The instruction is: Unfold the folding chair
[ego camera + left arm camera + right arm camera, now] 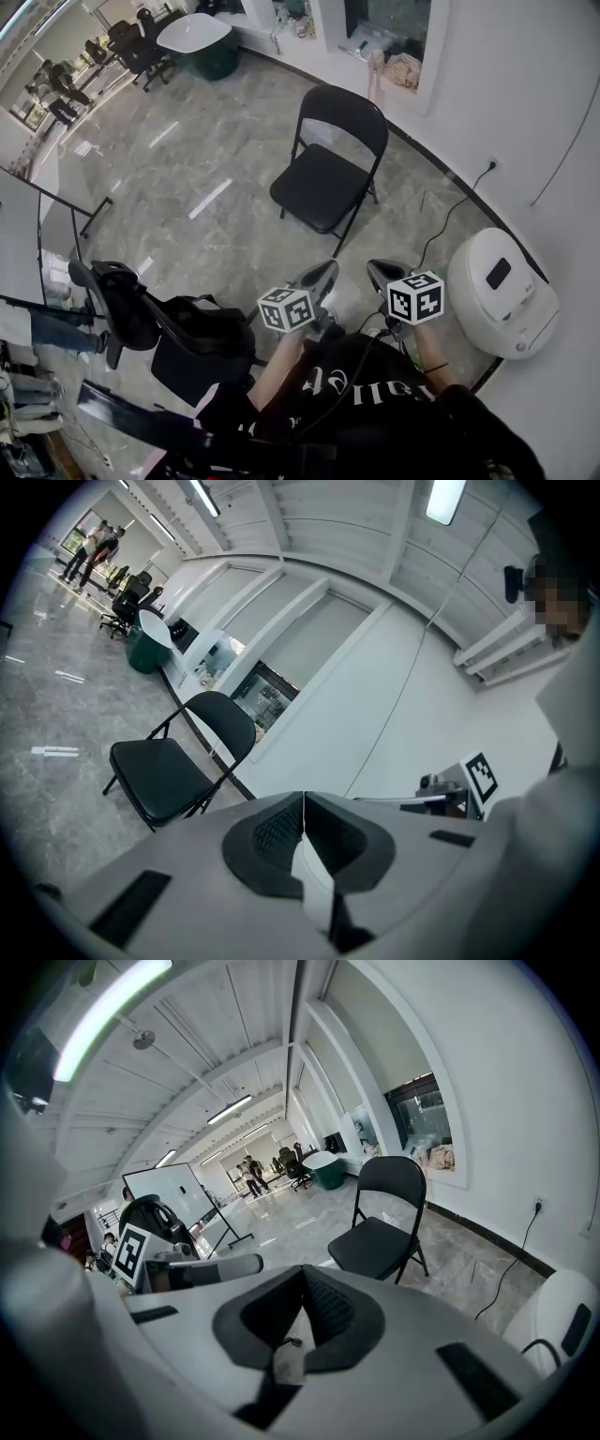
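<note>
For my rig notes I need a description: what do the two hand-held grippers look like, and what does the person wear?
Both the left gripper and the right gripper have pale grey shells with dark, ribbed pads inside the jaws. Each carries a white cube printed with black square markers. The person wears a black top with white lettering.

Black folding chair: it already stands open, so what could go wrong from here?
Left claw and right claw are shut, empty, apart from the black metal folding chair; grabbing it now might fold it again. A thin black cable on the floor near its legs could snag if it is dragged.
</note>
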`<state>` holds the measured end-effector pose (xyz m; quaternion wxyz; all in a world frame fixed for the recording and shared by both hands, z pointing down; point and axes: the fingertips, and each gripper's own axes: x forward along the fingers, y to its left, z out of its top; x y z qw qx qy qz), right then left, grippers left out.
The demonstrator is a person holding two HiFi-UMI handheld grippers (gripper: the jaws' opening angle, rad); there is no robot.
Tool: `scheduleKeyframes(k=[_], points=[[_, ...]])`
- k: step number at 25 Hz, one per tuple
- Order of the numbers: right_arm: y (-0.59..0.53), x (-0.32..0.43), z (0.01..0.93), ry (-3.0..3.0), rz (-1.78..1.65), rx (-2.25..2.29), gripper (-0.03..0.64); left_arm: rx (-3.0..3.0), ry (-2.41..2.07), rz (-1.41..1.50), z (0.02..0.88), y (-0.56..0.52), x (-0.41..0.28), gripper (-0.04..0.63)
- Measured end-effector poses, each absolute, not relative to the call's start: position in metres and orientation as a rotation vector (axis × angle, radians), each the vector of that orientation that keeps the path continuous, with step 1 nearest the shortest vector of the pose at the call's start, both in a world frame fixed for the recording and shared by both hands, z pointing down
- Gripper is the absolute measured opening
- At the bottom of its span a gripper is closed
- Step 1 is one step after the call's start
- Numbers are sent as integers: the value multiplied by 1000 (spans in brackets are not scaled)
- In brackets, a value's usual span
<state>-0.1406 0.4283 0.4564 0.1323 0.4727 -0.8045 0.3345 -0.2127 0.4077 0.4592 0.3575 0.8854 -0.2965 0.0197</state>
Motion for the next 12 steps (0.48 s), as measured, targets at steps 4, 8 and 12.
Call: scheduleKeyframes(k=[4,8,12], points=[[427,-141,457,-2331,970,1371,15,2275,-776,51,462,405,-216,6],[427,-141,462,-2322,973,1371,15,2276,-784,50,465,404,-218,6],[426,-141,465,-2319,992,1372,15,2273,-781,51,467,401,-219,6]])
